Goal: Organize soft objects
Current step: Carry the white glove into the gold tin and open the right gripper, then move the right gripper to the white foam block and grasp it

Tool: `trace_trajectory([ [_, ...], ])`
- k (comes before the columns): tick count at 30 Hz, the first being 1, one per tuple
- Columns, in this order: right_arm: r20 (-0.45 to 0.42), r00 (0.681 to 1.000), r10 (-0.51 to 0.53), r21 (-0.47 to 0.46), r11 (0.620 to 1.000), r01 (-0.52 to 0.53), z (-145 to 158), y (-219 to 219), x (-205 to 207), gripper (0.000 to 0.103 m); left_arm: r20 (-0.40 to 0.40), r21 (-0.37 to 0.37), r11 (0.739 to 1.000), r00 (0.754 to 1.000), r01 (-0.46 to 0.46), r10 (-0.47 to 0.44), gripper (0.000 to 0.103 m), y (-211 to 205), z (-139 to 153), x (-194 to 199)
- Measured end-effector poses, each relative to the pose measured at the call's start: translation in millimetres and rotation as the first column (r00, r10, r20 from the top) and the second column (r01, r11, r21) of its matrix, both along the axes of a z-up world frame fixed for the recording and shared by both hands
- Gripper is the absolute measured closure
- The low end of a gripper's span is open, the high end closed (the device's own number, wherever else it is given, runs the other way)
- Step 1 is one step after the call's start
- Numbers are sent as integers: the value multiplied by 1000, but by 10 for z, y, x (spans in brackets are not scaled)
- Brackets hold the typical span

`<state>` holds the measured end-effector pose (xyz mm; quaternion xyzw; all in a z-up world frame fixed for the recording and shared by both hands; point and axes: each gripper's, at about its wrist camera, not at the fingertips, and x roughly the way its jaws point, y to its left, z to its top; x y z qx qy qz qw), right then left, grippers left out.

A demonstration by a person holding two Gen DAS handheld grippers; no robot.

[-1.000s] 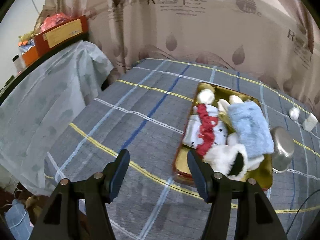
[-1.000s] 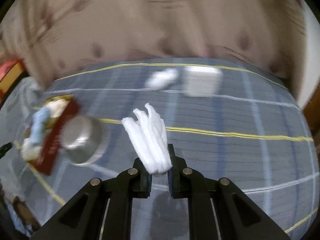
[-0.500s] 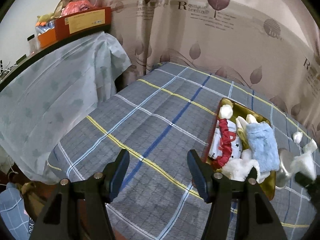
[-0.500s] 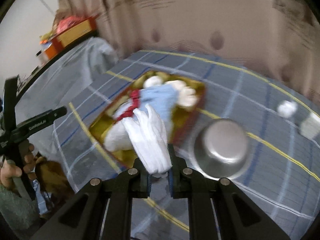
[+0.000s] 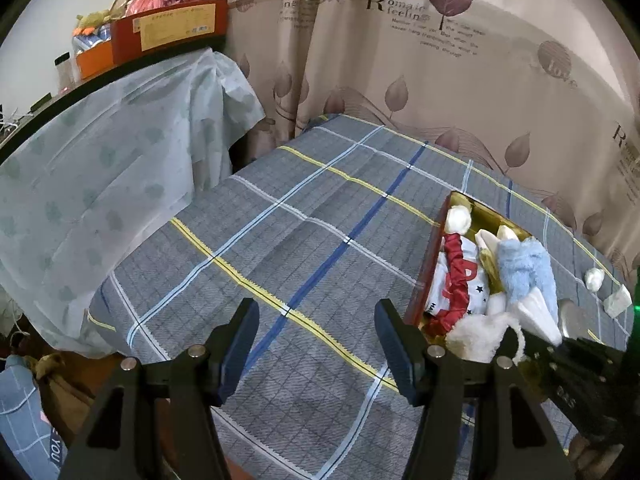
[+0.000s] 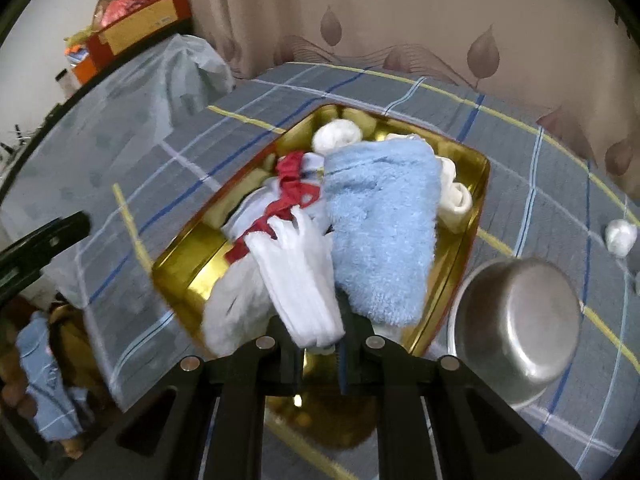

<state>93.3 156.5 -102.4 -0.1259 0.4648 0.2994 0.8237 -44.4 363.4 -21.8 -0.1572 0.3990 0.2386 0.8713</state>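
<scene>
My right gripper (image 6: 320, 354) is shut on a folded white cloth (image 6: 298, 276) and holds it over the near end of the gold tray (image 6: 478, 184). The tray holds a blue fluffy towel (image 6: 380, 216), a red-and-white garment (image 6: 288, 188), a white fluffy piece (image 6: 232, 312) and white balls (image 6: 336, 134). My left gripper (image 5: 316, 344) is open and empty over the plaid cloth, left of the tray (image 5: 430, 256). The white cloth (image 5: 538, 316) and right gripper show at the right of the left wrist view.
A steel bowl (image 6: 516, 320) lies upside down right of the tray. A white ball (image 6: 620, 236) and a small white block (image 5: 618, 300) lie beyond it. A covered shelf (image 5: 100, 168) with orange boxes (image 5: 168, 28) stands left. A curtain (image 5: 440, 60) hangs behind.
My right gripper has carried the white cloth left, from the open table past the steel bowl to above the tray. My left gripper has drawn back and turned left.
</scene>
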Motion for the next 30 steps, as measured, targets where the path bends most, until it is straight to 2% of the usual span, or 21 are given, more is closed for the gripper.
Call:
trace_trajectory([
  [4,83,996,7,-86,996,0,-41,139,51,91,-2,-10,1000,1000,-8,8,41,23,-21,-5],
  [9,67,998,-5,-84,996,10,-91,154,96,88,-15,-16,1000,1000,-12,12,41,46,-60,1],
  [13,58,998,2,-75,997,2,-66,131,73,75,-29,-20,1000,999,-16,16,41,58,-101,12],
  [15,51,999,4,-69,998,-1,-52,130,65,62,-34,-20,1000,999,-18,18,41,65,-114,19],
  [19,66,998,18,-75,997,-13,10,112,6,57,-46,-17,1000,999,-16,15,41,58,-154,47],
  [23,82,997,16,-62,998,-11,107,55,-50,45,-64,-14,1000,998,-13,12,41,46,-208,68],
  [26,81,997,20,-48,999,-16,186,17,-83,44,-71,-8,1000,997,-10,9,41,35,-228,85],
  [30,82,996,21,-23,1000,-20,300,-73,-143,35,-71,0,1000,997,-6,6,41,19,-238,86],
])
